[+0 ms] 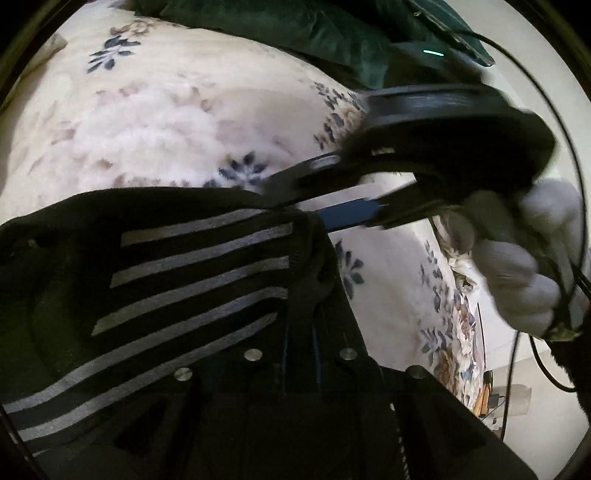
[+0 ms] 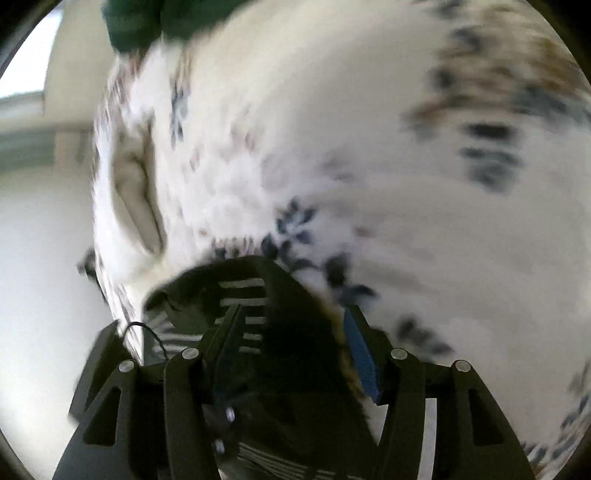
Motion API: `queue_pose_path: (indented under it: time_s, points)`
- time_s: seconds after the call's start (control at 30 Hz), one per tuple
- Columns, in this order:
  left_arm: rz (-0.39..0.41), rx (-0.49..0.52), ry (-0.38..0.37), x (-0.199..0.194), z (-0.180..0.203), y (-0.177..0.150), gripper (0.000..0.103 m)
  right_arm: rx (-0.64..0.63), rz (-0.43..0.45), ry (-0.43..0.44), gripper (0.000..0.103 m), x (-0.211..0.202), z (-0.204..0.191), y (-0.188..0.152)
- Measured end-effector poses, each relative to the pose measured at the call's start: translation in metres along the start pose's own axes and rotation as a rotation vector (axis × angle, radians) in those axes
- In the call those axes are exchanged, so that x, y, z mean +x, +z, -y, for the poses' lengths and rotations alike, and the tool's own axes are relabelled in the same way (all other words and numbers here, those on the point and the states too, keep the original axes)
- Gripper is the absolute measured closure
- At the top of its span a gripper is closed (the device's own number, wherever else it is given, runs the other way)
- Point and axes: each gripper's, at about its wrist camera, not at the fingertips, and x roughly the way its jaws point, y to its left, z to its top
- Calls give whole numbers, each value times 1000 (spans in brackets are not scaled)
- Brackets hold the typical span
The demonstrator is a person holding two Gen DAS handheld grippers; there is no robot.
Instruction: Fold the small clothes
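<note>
A small black garment with grey stripes hangs over my left gripper, whose jaws are closed on the cloth near its edge. In the left wrist view my right gripper comes in from the right, held by a white-gloved hand; its fingers, one with a blue pad, meet the garment's upper edge. In the right wrist view the striped garment lies between the right gripper's spread fingers, with the blue pad apart from the cloth. The view is blurred.
A cream bedspread with blue and brown flowers lies under everything. A dark green cushion sits at the far edge. A black cable runs along the right. The bed's edge and the floor show at left in the right wrist view.
</note>
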Motion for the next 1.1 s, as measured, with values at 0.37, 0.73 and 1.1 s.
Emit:
queue_pose_path:
  time_s: [0.37, 0.73, 1.1]
  points:
    - [27, -139, -59, -34, -38, -2, 97, 7, 44, -137, 92, 28, -2, 17]
    - [106, -162, 19, -100, -45, -11, 52, 280, 241, 153, 52, -56, 63, -91]
    - [160, -338, 248, -158, -97, -93, 50, 705, 201, 366, 52, 50, 124, -283]
